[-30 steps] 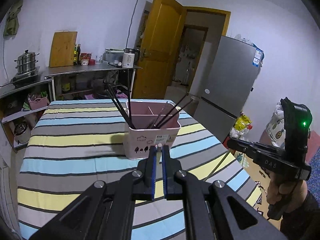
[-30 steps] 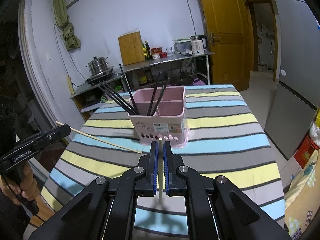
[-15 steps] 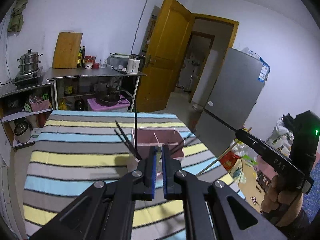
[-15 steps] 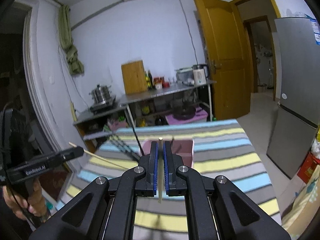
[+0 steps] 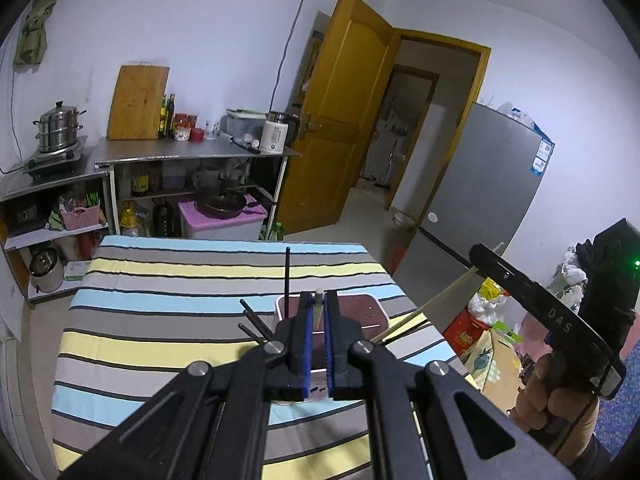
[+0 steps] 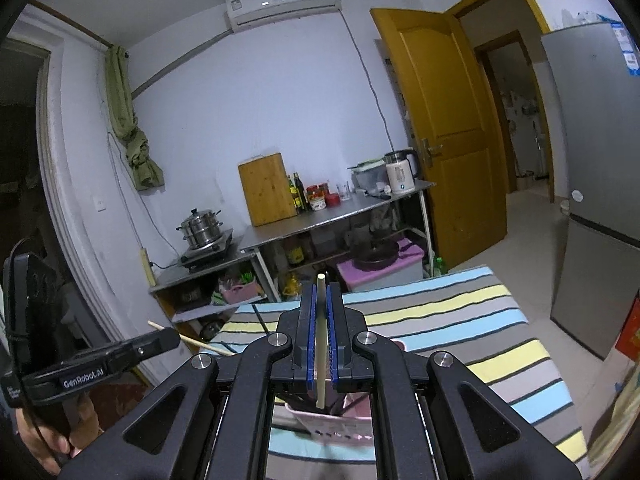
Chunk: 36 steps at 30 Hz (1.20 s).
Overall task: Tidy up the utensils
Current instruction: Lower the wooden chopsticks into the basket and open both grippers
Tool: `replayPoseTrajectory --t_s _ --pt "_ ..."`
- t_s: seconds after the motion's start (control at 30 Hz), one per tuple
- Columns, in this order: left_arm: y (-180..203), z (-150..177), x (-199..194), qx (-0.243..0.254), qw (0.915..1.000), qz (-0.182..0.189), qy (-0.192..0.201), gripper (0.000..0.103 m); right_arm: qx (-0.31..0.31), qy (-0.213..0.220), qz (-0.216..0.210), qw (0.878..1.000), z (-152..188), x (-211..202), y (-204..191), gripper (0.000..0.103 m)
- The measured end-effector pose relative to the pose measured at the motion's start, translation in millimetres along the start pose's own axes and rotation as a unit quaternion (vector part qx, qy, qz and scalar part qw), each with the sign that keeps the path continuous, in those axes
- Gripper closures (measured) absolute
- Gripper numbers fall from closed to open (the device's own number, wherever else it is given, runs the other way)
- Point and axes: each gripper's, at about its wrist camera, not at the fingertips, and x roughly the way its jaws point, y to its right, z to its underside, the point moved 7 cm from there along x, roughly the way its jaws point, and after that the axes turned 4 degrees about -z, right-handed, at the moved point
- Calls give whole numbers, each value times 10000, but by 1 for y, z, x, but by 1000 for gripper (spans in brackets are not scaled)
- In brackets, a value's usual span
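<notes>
Each tool (image 5: 316, 316) (image 6: 321, 320) grips one pale chopstick (image 5: 319, 307) (image 6: 320, 340) above the pink holder (image 5: 372, 312); lower them upright, slowly, into one compartment.

Two grippers: the left gripper (image 5: 318, 312) and the right gripper (image 6: 321, 304), each with one pale chopstick: one (image 5: 318, 308) and one (image 6: 320, 344). One pink caddy (image 5: 372, 312) on one striped bench (image 5: 160, 320). Four black chopsticks (image 5: 287, 280) rise at its 10 o'clock corner. One steamer (image 5: 59, 126), one kettle (image 5: 275, 134), one board (image 5: 138, 102), one fridge (image 5: 488, 184), one door (image 5: 340, 128).
</notes>
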Motion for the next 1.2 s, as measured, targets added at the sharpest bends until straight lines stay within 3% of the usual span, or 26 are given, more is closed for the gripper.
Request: replayPoseTrajectory --t_s 0.37,0.73,0.93,1.2 --pt "-7 16 35 -54 9991 31 -413 97 -215 -306 132 9992 27 46 4 98" --pt "17 -12 -10 248 9995 192 42 97 -152 -337 180 9992 31 45 14 98" --pt "18 -3 -6 225 9990 284 -248 97 -176 -325 207 9991 30 42 16 98" --pt "10 12 17 262 9981 94 -547 97 -155 -375 210 9990 32 45 17 98"
